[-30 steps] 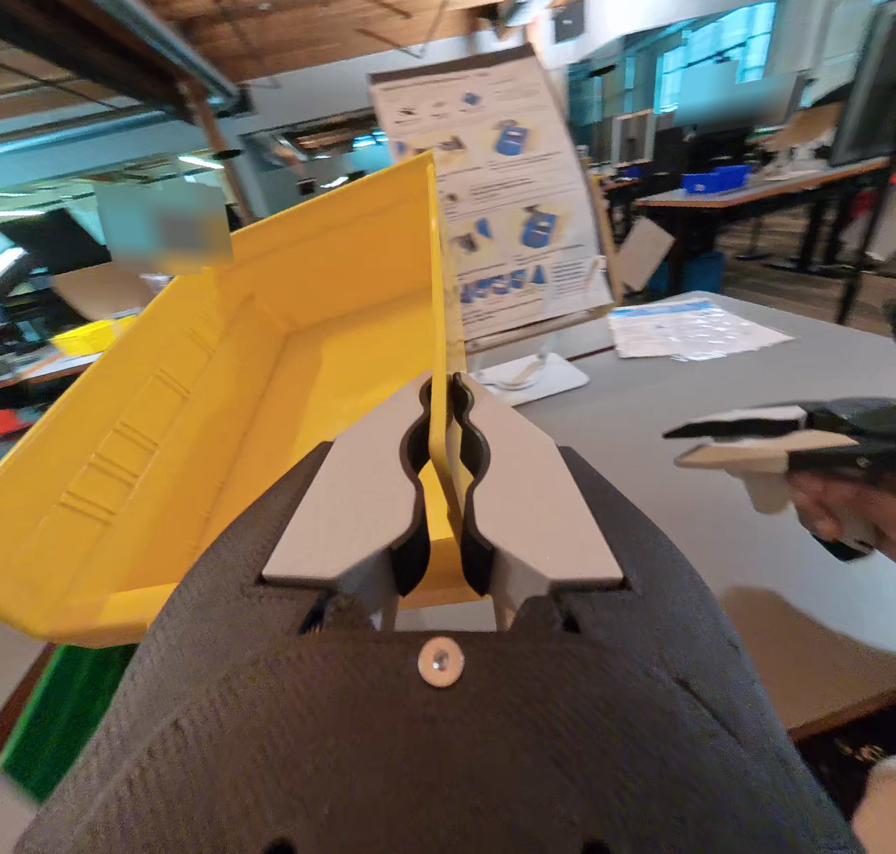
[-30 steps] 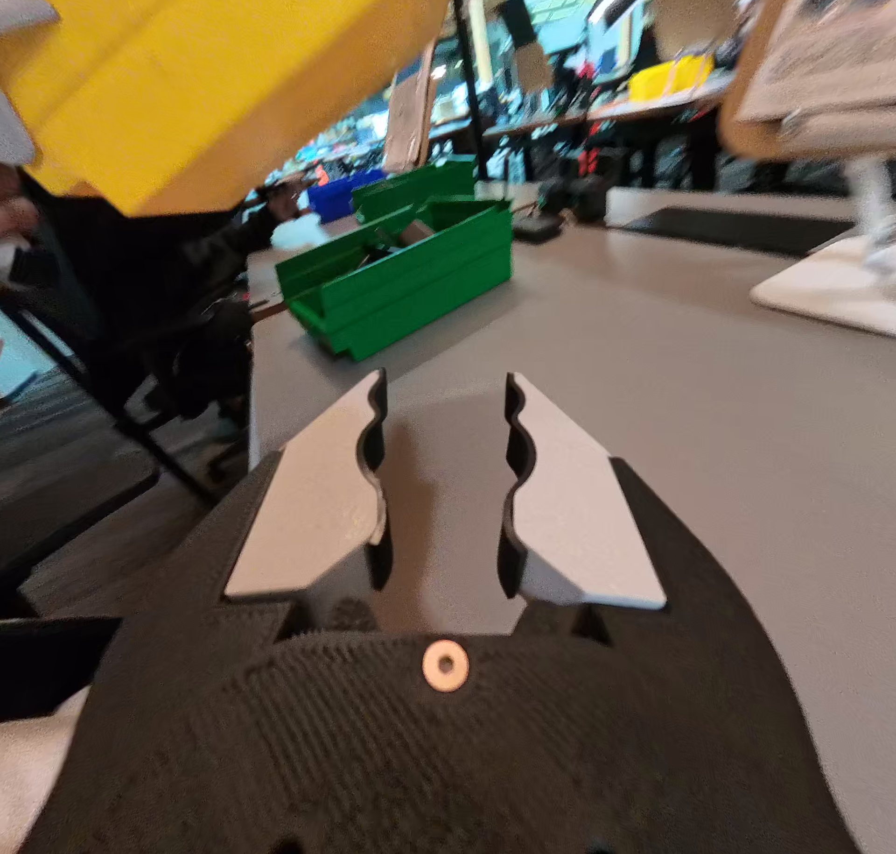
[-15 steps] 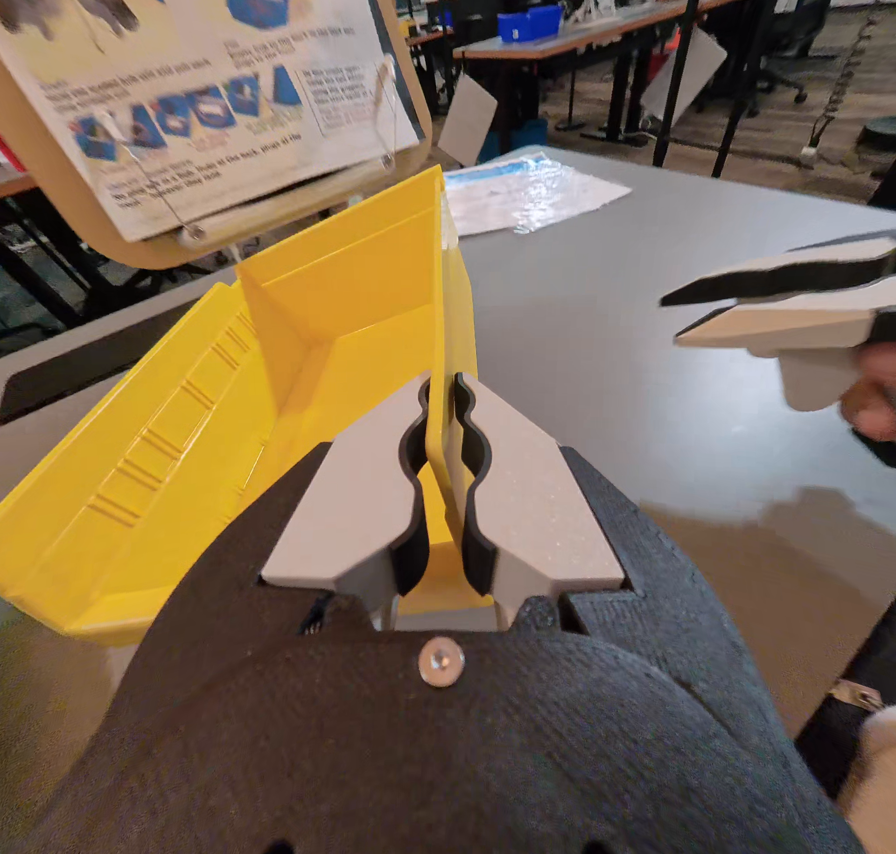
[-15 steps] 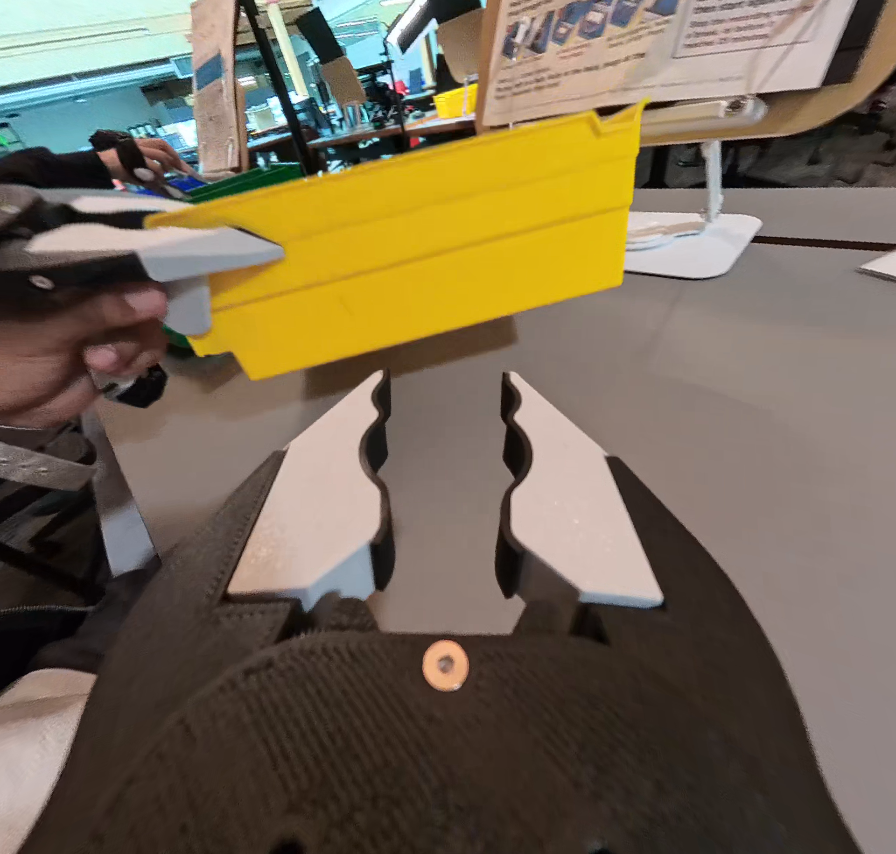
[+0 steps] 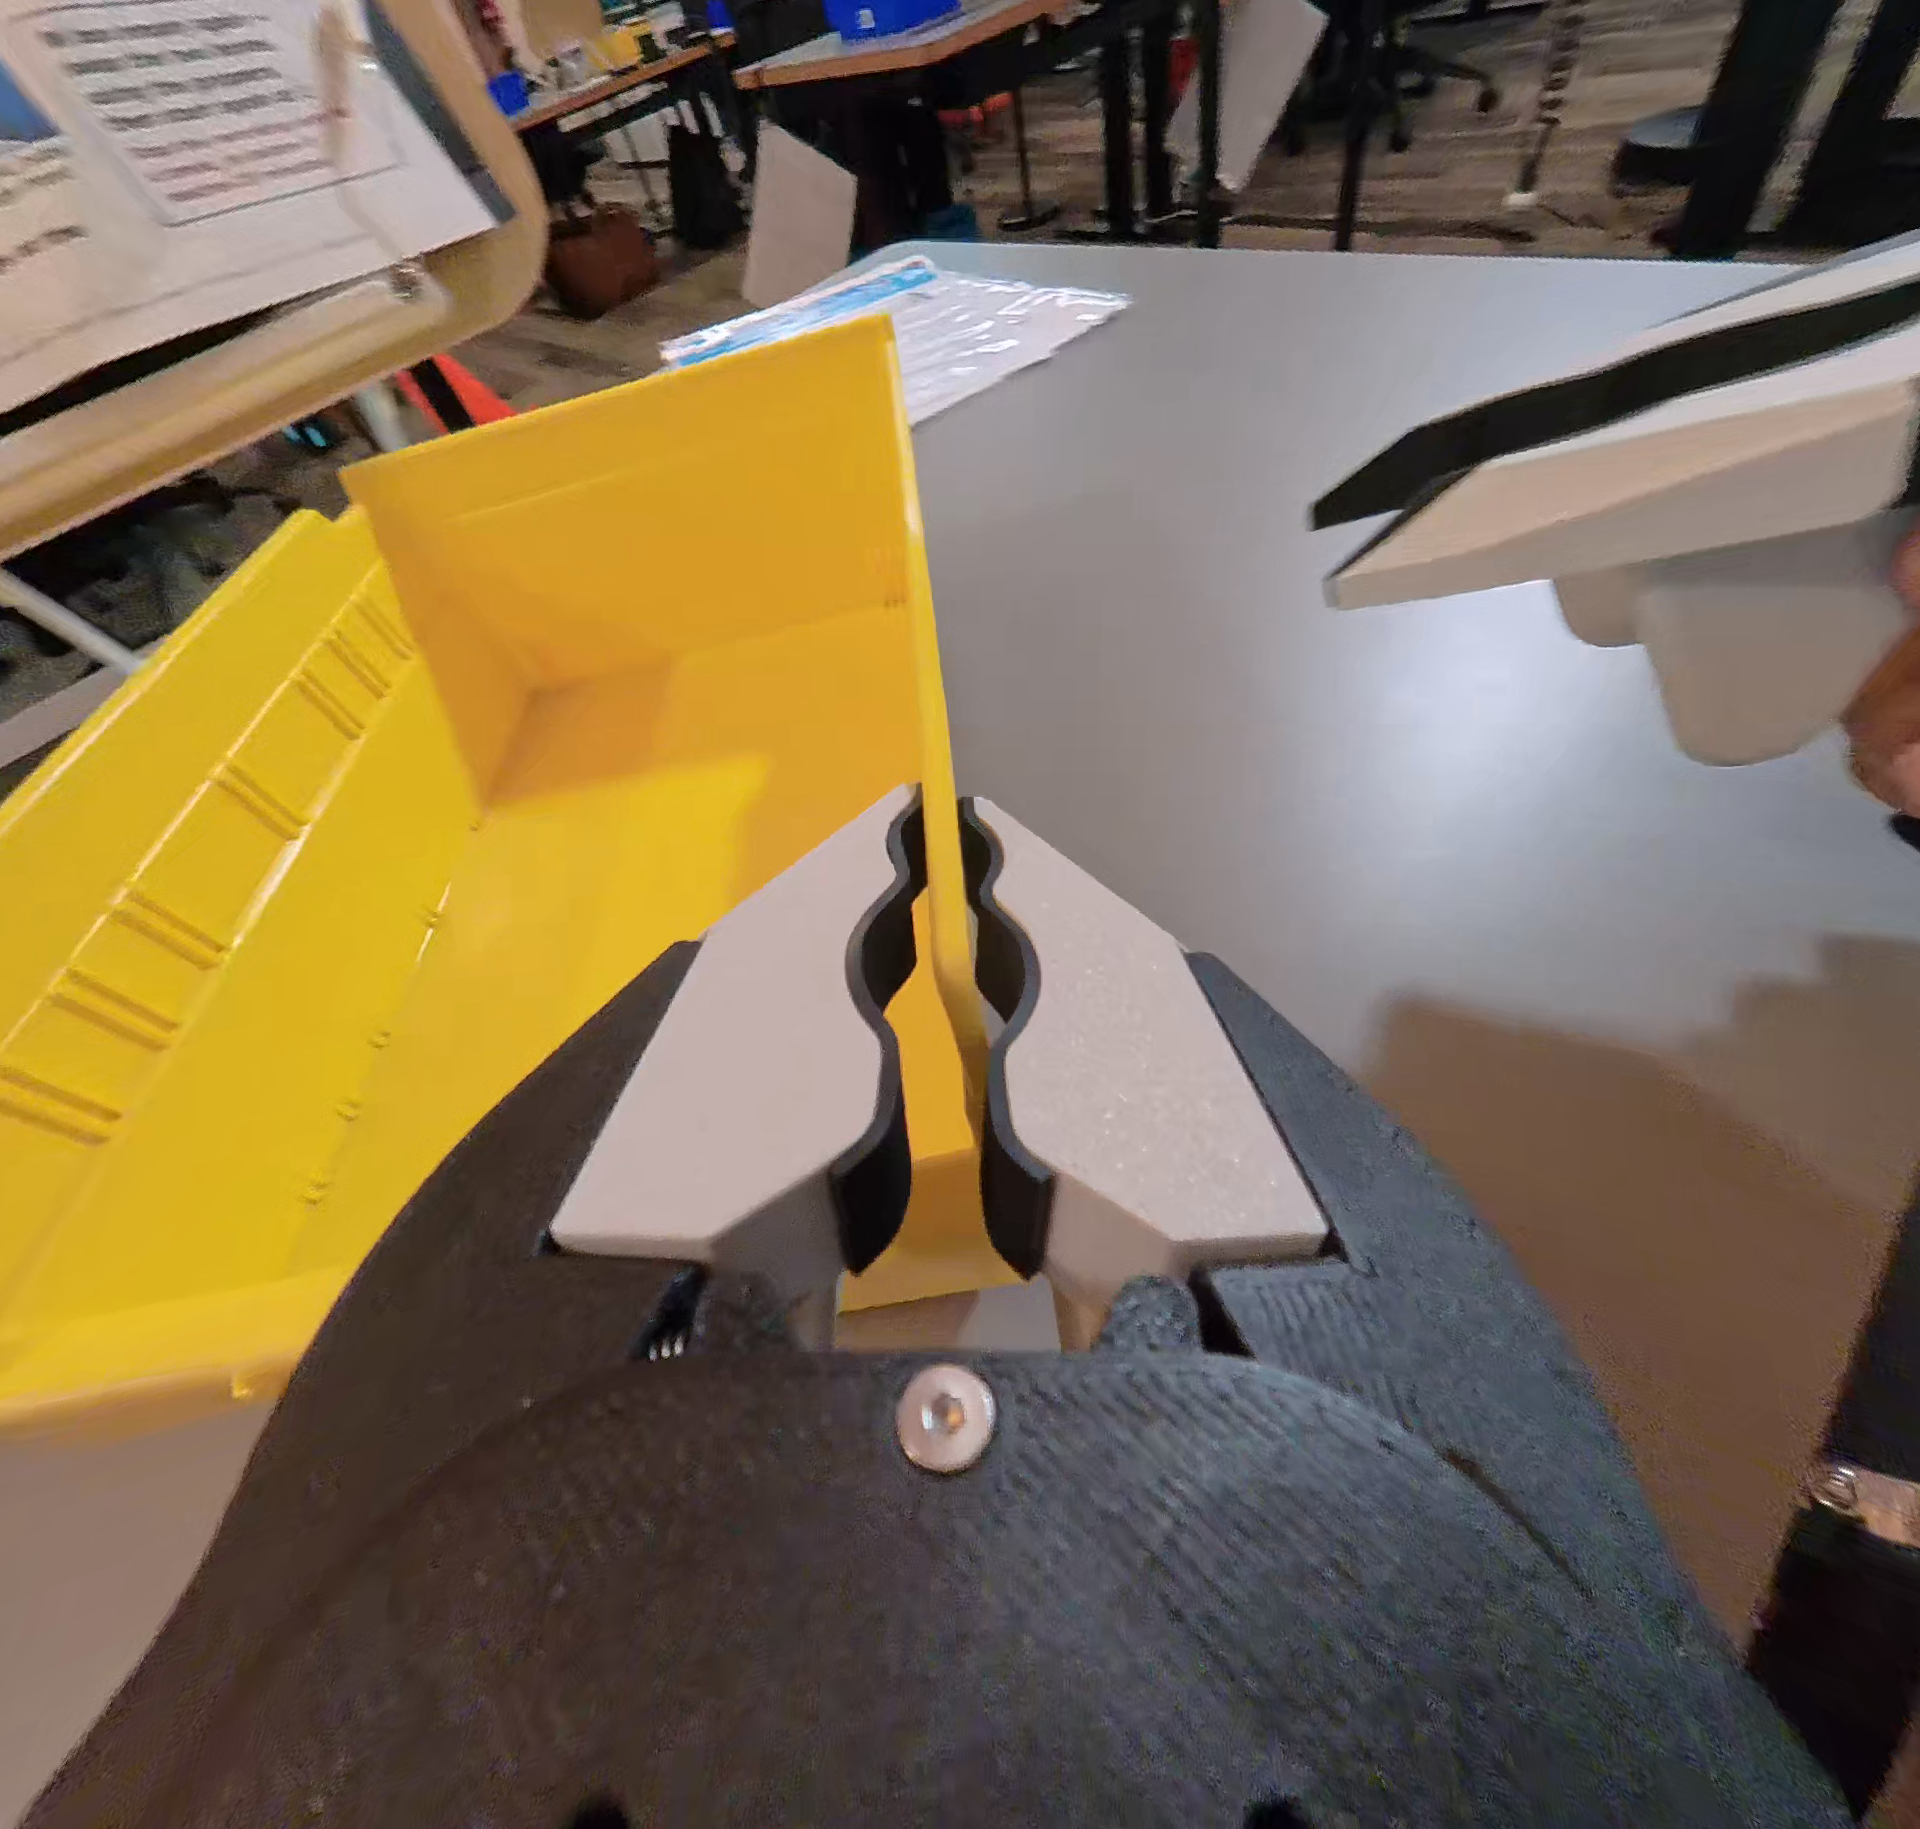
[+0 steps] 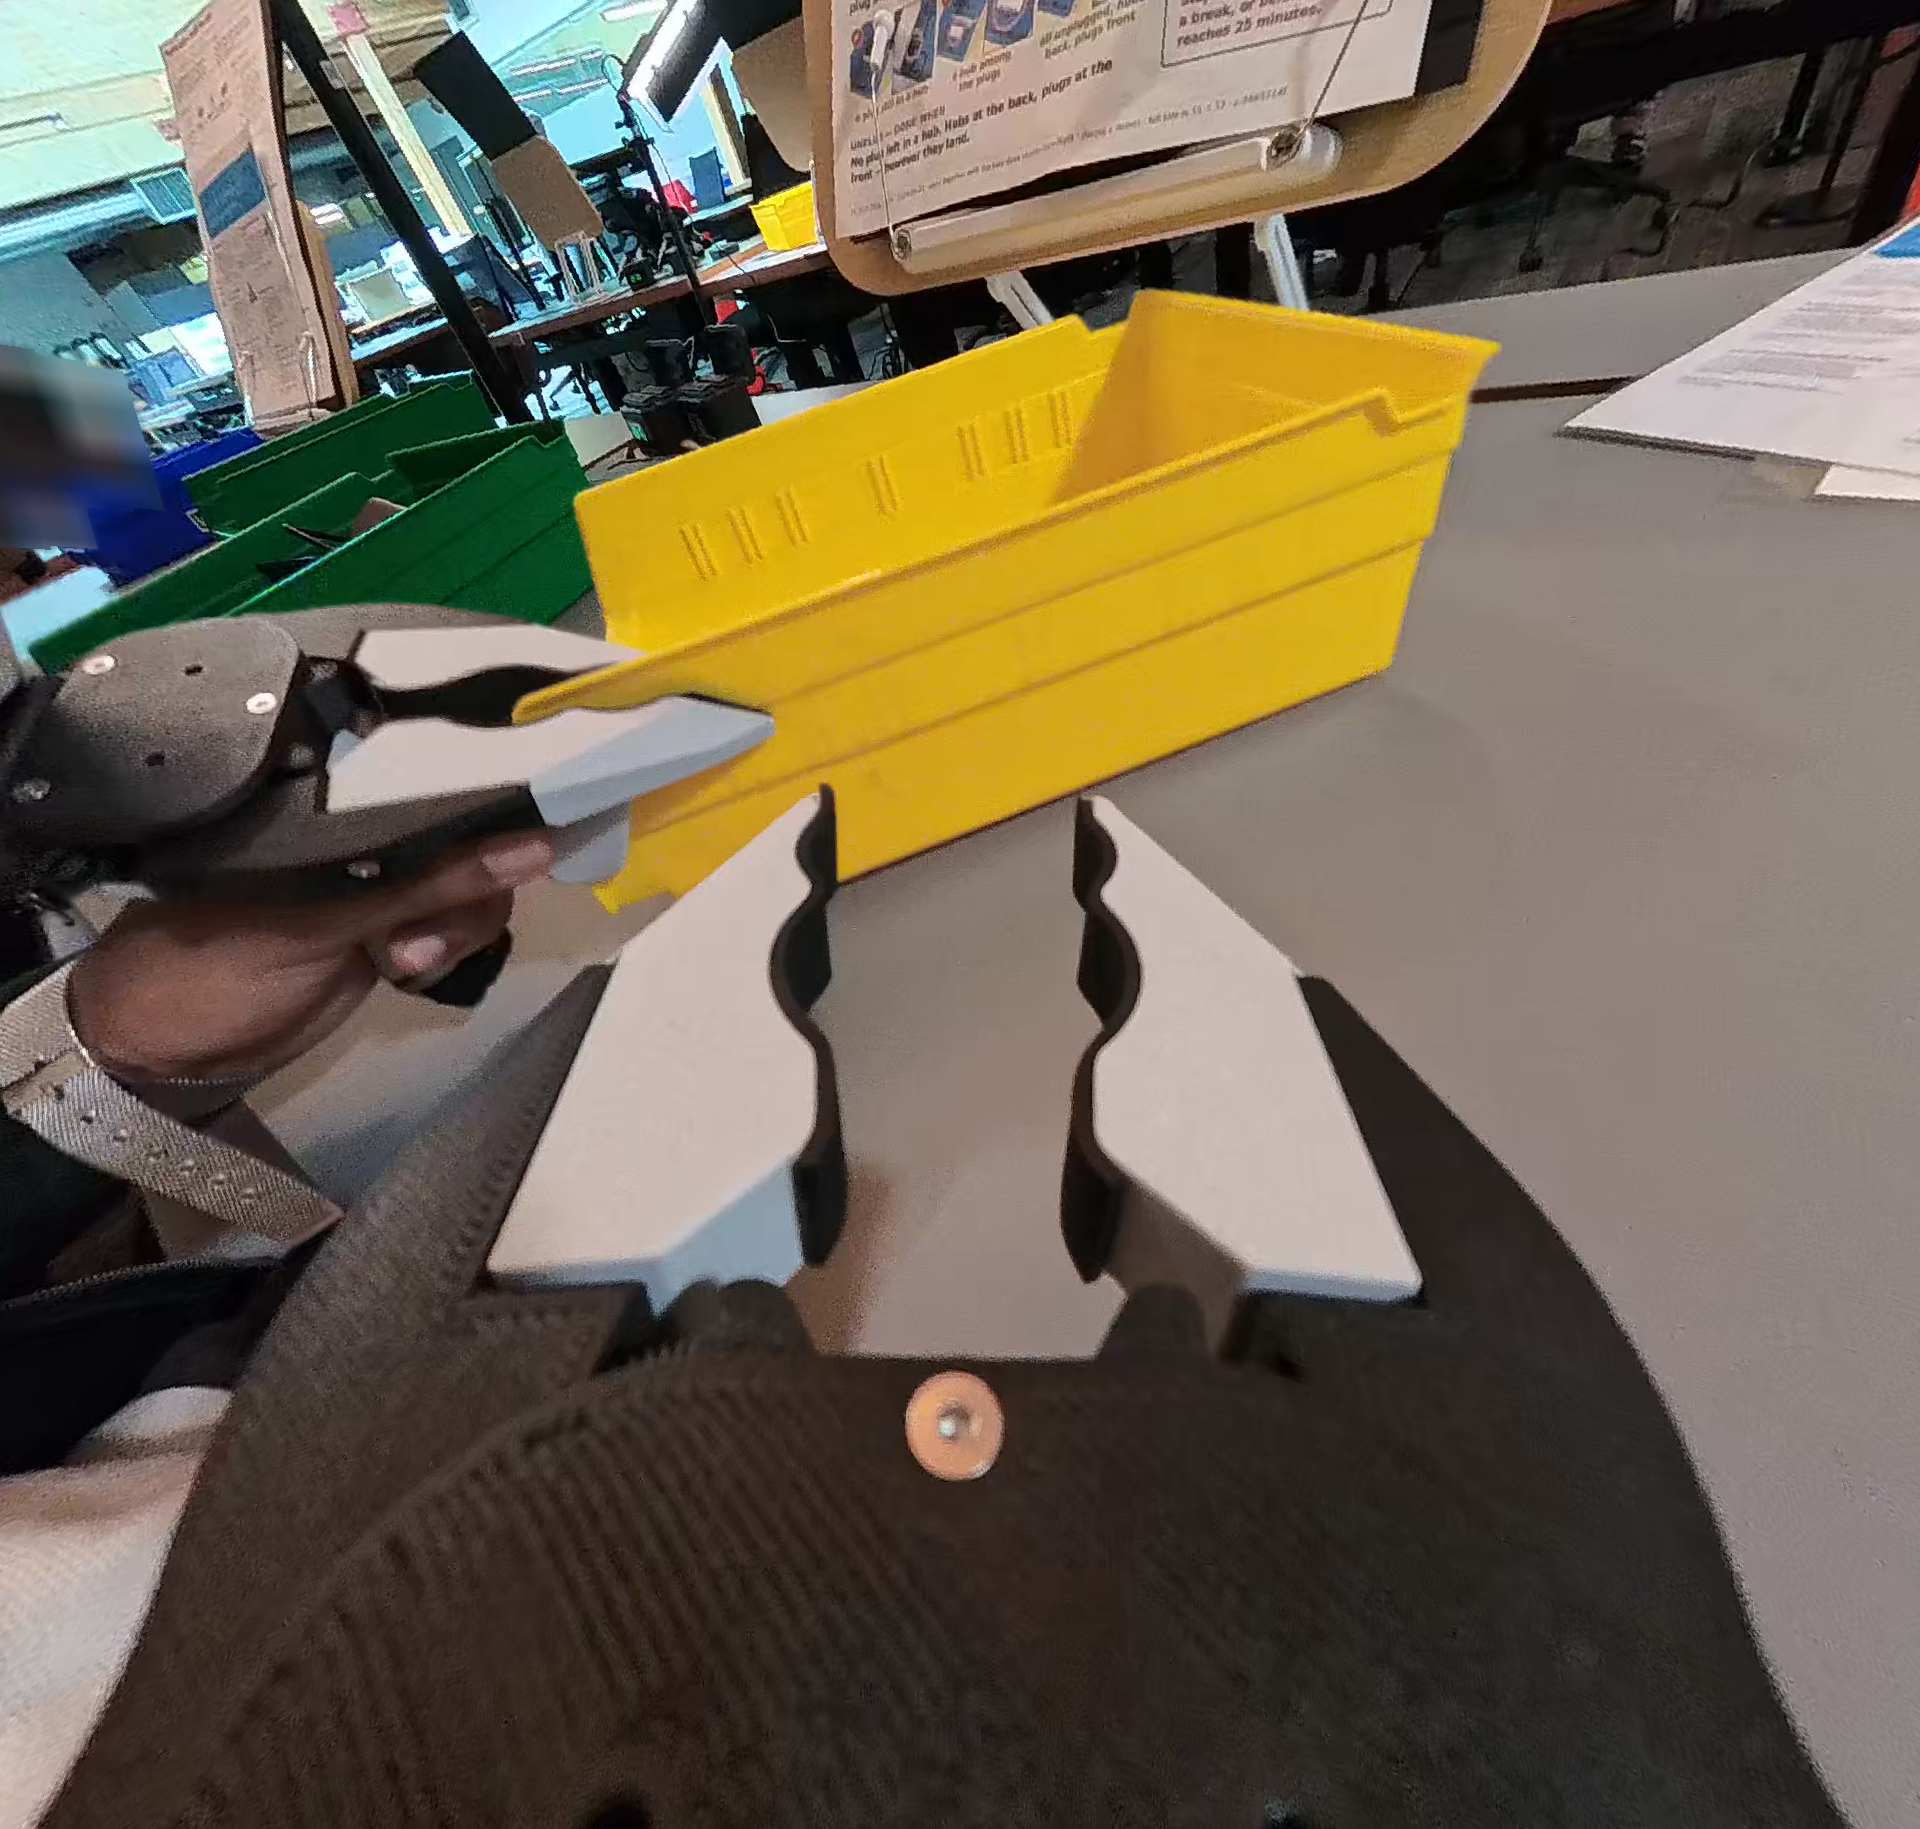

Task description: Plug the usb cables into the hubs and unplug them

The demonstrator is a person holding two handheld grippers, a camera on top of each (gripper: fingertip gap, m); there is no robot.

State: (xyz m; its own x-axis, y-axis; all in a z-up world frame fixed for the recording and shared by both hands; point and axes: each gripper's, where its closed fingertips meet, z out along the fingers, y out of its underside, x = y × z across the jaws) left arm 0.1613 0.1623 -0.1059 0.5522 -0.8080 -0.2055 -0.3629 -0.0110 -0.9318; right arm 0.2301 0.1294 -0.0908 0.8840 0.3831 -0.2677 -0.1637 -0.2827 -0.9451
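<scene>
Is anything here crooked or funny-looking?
Yes. The yellow bin sits tilted, its near end lifted off the grey table because the left gripper is pinching its side wall. It looks empty; no cables or hubs show.

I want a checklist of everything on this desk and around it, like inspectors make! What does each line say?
Surface: grey table, mostly bare.
Job's things: nothing seen; no USB hubs in either view.
Clutter: yellow bin with nothing visible inside, its far end near or on the table; paper sheets at the far edge.
Grippers: left gripper shut on the yellow bin's side wall; right gripper open, holding nothing.
Cables: nothing seen.
Surroundings: instruction board on a stand behind the bin, green bins beyond the left gripper, other workbenches farther off.
</scene>
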